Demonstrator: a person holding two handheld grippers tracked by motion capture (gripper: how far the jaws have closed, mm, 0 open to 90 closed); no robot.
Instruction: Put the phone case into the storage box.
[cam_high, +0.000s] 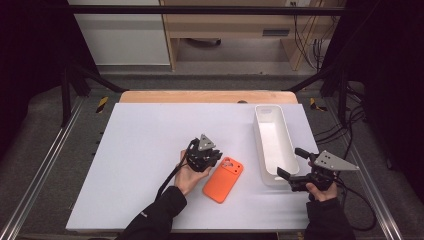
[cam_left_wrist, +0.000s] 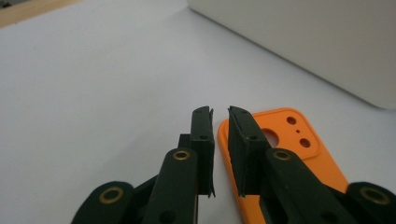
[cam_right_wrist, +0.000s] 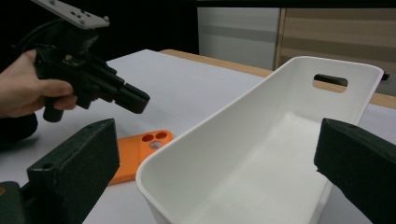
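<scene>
An orange phone case (cam_high: 223, 180) lies flat on the white tabletop (cam_high: 145, 130), camera holes toward the far side. My left gripper (cam_high: 216, 157) hovers at its near-left corner, held in a hand. In the left gripper view its jaws (cam_left_wrist: 220, 112) stand a narrow gap apart with nothing between them, and the case (cam_left_wrist: 292, 140) lies just below and right of them. My right gripper (cam_high: 289, 162) is wide open at the near end of a long white bin (cam_high: 260, 140). In the right gripper view its jaws (cam_right_wrist: 215, 140) straddle the empty bin's (cam_right_wrist: 261, 93) end, apart from the walls.
The bin lies lengthwise along the table's right side, with a handle slot (cam_right_wrist: 330, 80) in its far end. The left hand's gripper (cam_right_wrist: 135, 100) hangs above the case (cam_right_wrist: 140, 149) in the right gripper view. A wooden edge (cam_high: 207, 96) borders the table's far side.
</scene>
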